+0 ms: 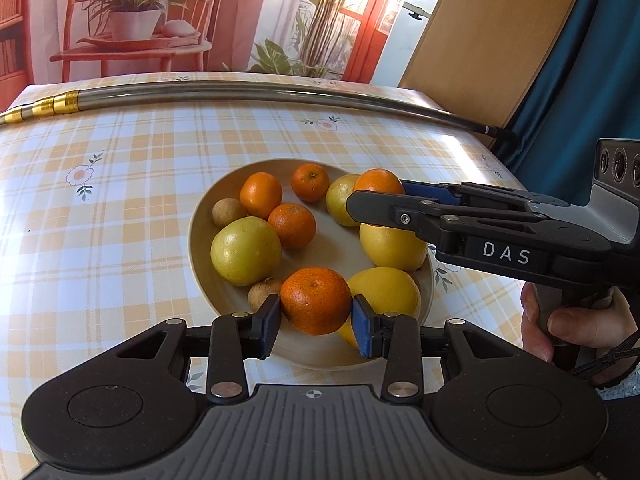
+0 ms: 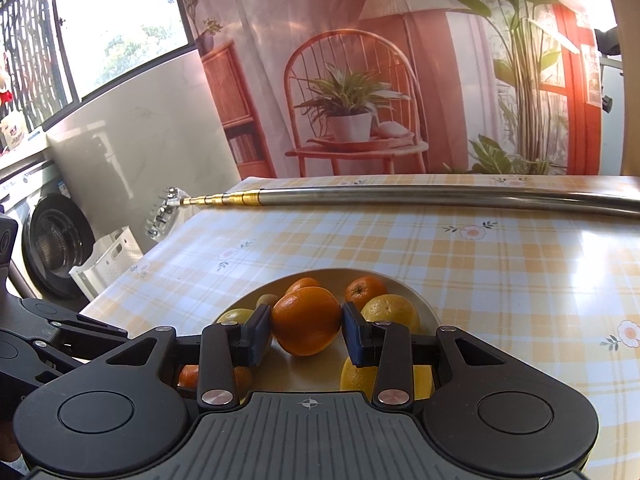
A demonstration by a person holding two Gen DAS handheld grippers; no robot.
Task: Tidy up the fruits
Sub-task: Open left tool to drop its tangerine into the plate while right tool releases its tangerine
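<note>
Left claw (image 1: 316,322): clenched on a mandarin (image 1: 315,300), one blue pad on each side of it, at the near rim of the plate (image 1: 200,248).
Just beyond the left claw: a small brown fruit (image 1: 262,292) to its left, a yellow lemon (image 1: 390,292) to its right — both touching the held mandarin.
Right claw (image 2: 307,332): grasping an orange (image 2: 307,320) between its pads, over the plate's far right part; a person's hand (image 1: 576,326) holds its grip.
Under the right claw: a second lemon (image 1: 390,246) and a green-yellow fruit (image 1: 340,200).
Further in, left of the right claw: a green apple (image 1: 245,250), three loose mandarins (image 1: 292,225) and another brown fruit (image 1: 227,212), all on the plate.
Tabletop (image 1: 120,200): checked yellow cloth with flower prints.
Beyond both claws: a metal telescopic pole (image 1: 240,94) lies across the far edge — gold segments at its left end.
</note>
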